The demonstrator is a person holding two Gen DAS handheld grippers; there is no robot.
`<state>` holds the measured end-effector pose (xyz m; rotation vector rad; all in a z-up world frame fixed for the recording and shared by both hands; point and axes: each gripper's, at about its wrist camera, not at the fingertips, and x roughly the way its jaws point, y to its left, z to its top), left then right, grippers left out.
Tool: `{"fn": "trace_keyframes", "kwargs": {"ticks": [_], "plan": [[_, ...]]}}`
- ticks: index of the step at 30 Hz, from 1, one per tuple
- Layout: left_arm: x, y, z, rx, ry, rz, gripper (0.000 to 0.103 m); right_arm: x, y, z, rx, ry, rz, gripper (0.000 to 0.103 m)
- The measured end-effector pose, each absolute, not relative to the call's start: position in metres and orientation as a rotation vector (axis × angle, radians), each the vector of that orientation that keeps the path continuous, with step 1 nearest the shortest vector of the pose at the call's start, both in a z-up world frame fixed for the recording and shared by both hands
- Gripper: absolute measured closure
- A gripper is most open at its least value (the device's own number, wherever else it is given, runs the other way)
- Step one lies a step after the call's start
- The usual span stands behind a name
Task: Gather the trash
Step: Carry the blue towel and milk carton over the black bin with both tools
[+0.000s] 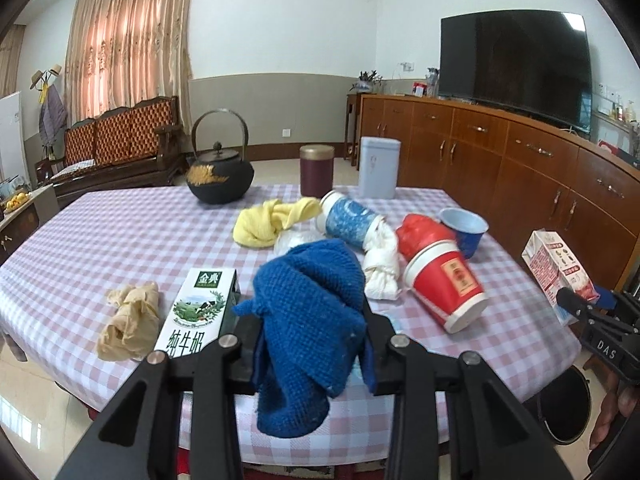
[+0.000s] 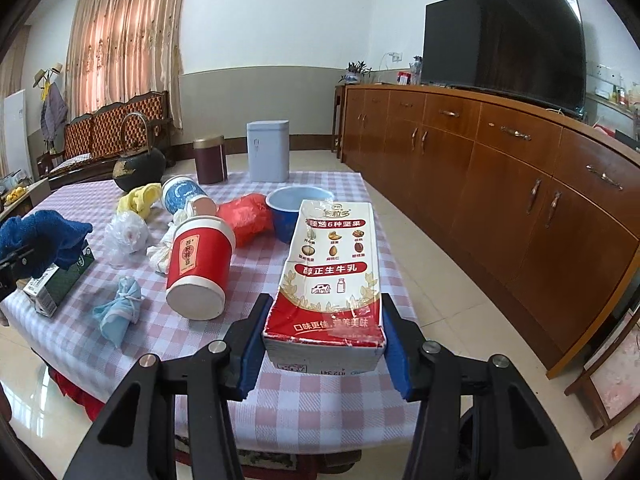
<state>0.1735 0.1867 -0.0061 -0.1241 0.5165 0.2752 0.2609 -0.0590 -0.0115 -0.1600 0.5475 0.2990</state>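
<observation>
- While clamped between the jaws of the left hand-held gripper (image 1: pixel 310 344), a nubby blue knitted cloth (image 1: pixel 308 320) droops in soft folds above the pink-and-white checked surface (image 1: pixel 140 232).
- Right hand-held gripper (image 2: pixel 324 340): blue pads squeeze a dented red-and-white rectangular milk carton (image 2: pixel 332 272), held off the surface.
- Between them lies a red paper cup (image 2: pixel 200 268), on its side.

ahead of my left claw (image 1: pixel 310 344) the middle of the checked table (image 1: pixel 120 220) is crowded: red cup (image 1: pixel 444 280) on its side, white wad (image 1: pixel 382 268), yellow cloth (image 1: pixel 276 220), blue-white cup (image 1: pixel 350 220). to its left, past the green milk carton (image 1: pixel 200 312) and tan wad (image 1: pixel 128 320), bare cloth runs up to the kettle (image 1: pixel 220 172). right of my right claw (image 2: pixel 324 344), open floor runs along the cabinets (image 2: pixel 520 168)
</observation>
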Motion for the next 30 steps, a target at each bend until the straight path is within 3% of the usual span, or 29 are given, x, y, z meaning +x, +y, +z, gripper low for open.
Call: {"fn": "trace_keyframes", "kwargs": {"ticks": [14, 30], "plan": [[0.156, 0.115, 0.009, -0.089, 0.496, 0.123, 0.066, 0.216, -0.114, 0.015, -0.118, 0.515, 0.215, 0.049], [0.159, 0.002, 0.006, -0.016, 0.516, -0.129, 0.066, 0.178, -0.214, 0.004, -0.058, 0.563, 0.049, 0.049]]}}
